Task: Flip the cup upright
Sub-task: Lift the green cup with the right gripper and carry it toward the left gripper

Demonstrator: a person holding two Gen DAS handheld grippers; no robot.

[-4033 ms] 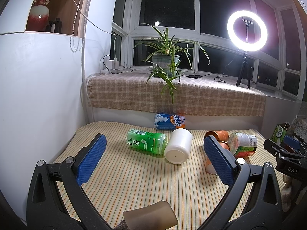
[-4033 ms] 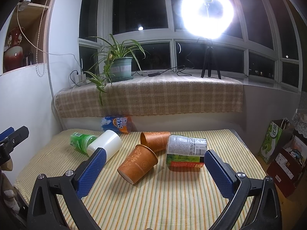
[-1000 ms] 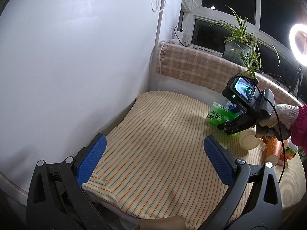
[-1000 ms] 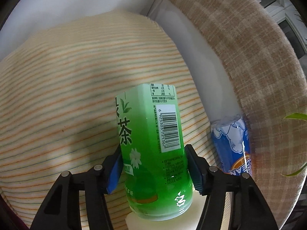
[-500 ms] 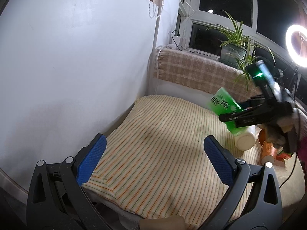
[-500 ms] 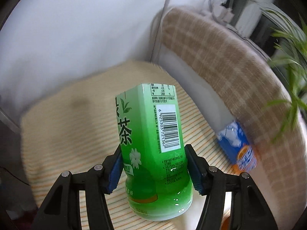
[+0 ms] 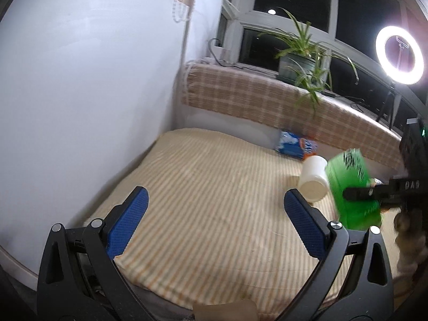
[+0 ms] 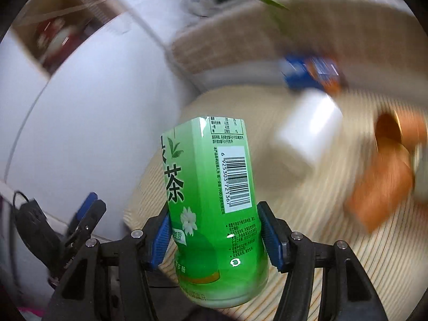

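Left wrist view
Left gripper (image 7: 214, 215): 2 blue-padded fingers spread wide apart, nothing between them, above the near part of a striped tablecloth (image 7: 214, 187).
Green cup (image 7: 353, 187): at the right edge, held in the air and tilted, motion-blurred, clamped by the right gripper (image 7: 374, 194), whose black body enters from the right.
White cup (image 7: 314, 182): lying on its side on the cloth, just left of the green cup, open end toward the camera.
Blue and orange packet (image 7: 297, 147): lying at the far edge of the cloth, below a checked ledge.
Background: potted plant (image 7: 299, 64) on the ledge, lit ring light (image 7: 400, 54) at far right.

Right wrist view
Right gripper (image 8: 214, 238): 2 blue pads clenched on the lower body of the green cup (image 8: 214, 200), 1 on each side.
Green cup: fills the centre, barcode and Chinese characters facing the camera.
Surroundings: heavily blurred. White cup (image 8: 310, 128) lies on the cloth to the right; orange paper cups (image 8: 385, 176) lie further right.
Left gripper (image 8: 85, 214): visible at lower left.
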